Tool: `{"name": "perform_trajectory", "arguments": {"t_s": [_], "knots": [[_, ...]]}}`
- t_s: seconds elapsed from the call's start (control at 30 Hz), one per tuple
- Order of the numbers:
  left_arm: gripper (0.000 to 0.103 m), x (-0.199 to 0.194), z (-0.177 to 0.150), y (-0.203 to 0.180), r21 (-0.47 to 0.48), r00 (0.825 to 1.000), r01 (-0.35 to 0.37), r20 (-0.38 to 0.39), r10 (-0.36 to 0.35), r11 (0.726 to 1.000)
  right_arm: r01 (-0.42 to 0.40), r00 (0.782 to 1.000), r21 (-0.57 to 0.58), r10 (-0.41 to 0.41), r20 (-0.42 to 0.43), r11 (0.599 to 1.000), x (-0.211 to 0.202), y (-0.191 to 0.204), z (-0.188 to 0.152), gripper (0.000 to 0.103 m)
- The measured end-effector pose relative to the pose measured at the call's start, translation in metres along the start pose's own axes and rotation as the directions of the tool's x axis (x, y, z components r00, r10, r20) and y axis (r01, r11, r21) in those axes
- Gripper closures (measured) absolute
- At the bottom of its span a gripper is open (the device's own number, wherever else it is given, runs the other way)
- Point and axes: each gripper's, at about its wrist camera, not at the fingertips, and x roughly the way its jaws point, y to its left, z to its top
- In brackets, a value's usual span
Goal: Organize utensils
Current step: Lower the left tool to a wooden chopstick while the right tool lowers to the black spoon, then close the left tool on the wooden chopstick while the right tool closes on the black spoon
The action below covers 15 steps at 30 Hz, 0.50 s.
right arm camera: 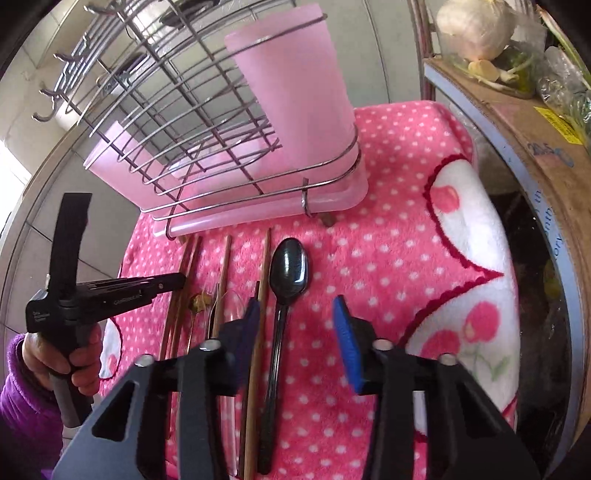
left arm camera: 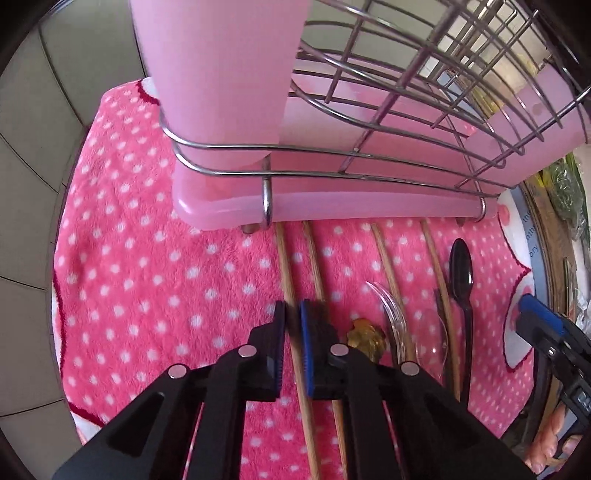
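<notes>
Several wooden chopsticks lie side by side on a pink dotted towel (left arm camera: 147, 277), in front of a wire rack on a pink tray (left arm camera: 332, 206). My left gripper (left arm camera: 293, 314) points down, shut on the leftmost chopstick (left arm camera: 284, 266), which runs between its pads. A black spoon (right arm camera: 288, 273) lies to the right of the chopsticks. My right gripper (right arm camera: 295, 304) stands open over the spoon's handle, with a gap on each side. One chopstick (right arm camera: 263, 295) lies close to its left pad. Clear plastic cutlery (left arm camera: 397, 321) and a small gold piece (left arm camera: 365, 334) lie among the chopsticks.
A tall pink cup (right arm camera: 295, 103) stands in the rack's corner. A cardboard box (right arm camera: 517, 122) with bagged vegetables (right arm camera: 476, 26) on it flanks the towel on the right. A hand in a purple sleeve (right arm camera: 74, 362) holds the left gripper. Tiled wall lies behind.
</notes>
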Motion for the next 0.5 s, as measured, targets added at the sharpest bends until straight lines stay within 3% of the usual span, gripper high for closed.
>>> {"name": "perform_trajectory", "arguments": {"t_s": [0.2,0.5], "knots": [[0.097,-0.016,-0.015,0.022,-0.053,0.999,0.031,0.018,-0.03,0.998,-0.036,0.994,0.016,0.037,-0.103,0.999,0.029,0.008,0.005,0.075],[0.097,-0.005,-0.021,0.042,-0.072,0.999,0.028,-0.045,-0.031,0.997,0.018,0.983,0.027,-0.013,-0.184,0.999,0.06,0.014,0.012,0.075]]}}
